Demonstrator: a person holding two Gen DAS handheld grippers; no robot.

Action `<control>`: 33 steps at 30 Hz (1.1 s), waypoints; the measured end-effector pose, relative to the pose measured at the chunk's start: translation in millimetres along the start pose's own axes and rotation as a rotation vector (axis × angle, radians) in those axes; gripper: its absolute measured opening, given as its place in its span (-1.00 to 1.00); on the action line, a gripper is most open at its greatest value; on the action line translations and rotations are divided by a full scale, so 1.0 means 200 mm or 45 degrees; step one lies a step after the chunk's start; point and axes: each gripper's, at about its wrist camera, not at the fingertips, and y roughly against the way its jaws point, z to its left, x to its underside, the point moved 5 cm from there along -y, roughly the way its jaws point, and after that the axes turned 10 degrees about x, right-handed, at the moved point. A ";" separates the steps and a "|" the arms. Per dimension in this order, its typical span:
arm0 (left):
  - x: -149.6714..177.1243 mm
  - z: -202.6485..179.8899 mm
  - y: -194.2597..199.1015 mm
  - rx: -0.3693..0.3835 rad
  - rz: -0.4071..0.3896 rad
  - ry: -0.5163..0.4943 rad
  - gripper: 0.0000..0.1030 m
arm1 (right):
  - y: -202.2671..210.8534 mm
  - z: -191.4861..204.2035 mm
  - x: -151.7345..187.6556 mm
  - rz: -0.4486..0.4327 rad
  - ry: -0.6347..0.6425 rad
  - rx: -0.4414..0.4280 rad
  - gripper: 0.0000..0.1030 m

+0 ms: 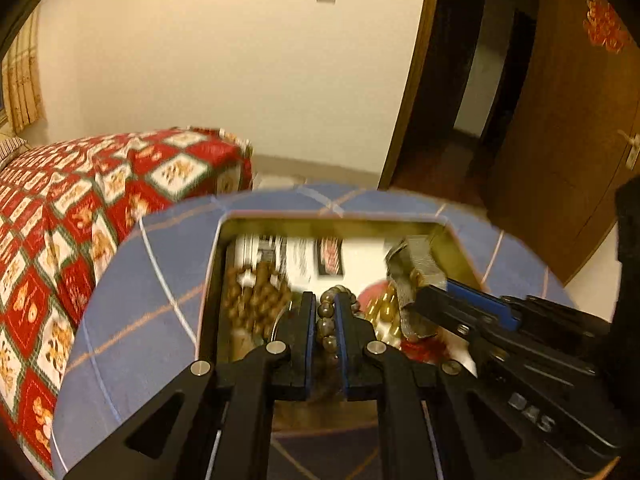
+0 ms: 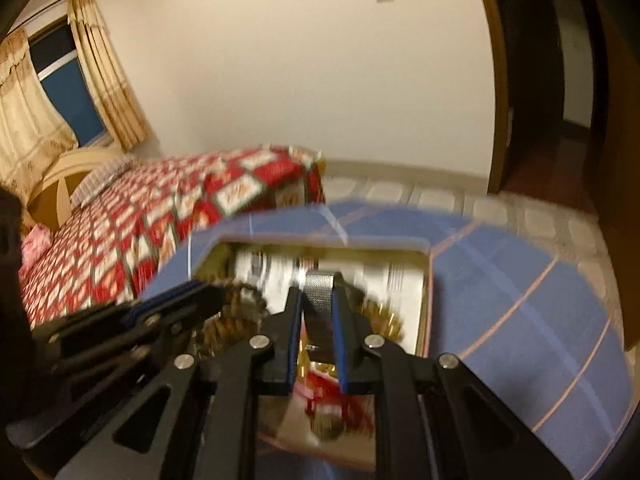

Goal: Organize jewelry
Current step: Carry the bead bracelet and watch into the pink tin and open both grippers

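Note:
An open metal tin (image 1: 320,222) sits on a round table under a blue checked cloth (image 1: 160,280). Inside lie brown beads (image 1: 256,292), gold pieces (image 1: 386,312) and red items over printed paper. My left gripper (image 1: 324,298) is shut on a string of dark round beads (image 1: 325,318) above the tin. From the right, my right gripper (image 1: 430,292) comes in, shut on a silver mesh watch band (image 1: 420,260). In the right wrist view that band (image 2: 319,300) stands between the right gripper's (image 2: 318,288) fingers over the tin (image 2: 320,242). The left gripper (image 2: 216,292) is at the left.
A bed with a red patchwork quilt (image 1: 80,200) stands left of the table. A brown door (image 1: 560,120) and a dark doorway (image 1: 452,80) are at the right. Curtains and a window (image 2: 60,80) are at the far left. Pale tiled floor (image 2: 440,200) lies beyond the table.

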 end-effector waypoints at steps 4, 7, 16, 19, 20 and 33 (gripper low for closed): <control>0.04 0.02 -0.02 0.000 0.005 0.024 -0.83 | 0.03 -0.02 0.07 0.017 -0.021 -0.021 -0.64; 0.04 0.01 -0.01 -0.010 0.012 0.024 -0.83 | 0.05 -0.02 0.07 0.016 -0.024 -0.020 -0.64; 0.08 0.02 0.07 -0.039 0.024 0.054 -0.05 | 0.13 -0.03 0.13 0.026 -0.044 -0.005 -0.44; 0.08 0.00 0.13 -0.062 -0.006 0.041 0.11 | 0.20 -0.04 0.11 -0.029 -0.058 0.017 -0.20; 0.08 -0.01 0.14 -0.066 -0.010 0.038 0.11 | 0.22 -0.03 0.11 -0.042 -0.062 0.023 -0.20; 0.26 -0.10 0.34 -0.157 0.026 0.002 0.11 | 0.39 0.00 0.22 -0.042 -0.150 0.036 -0.20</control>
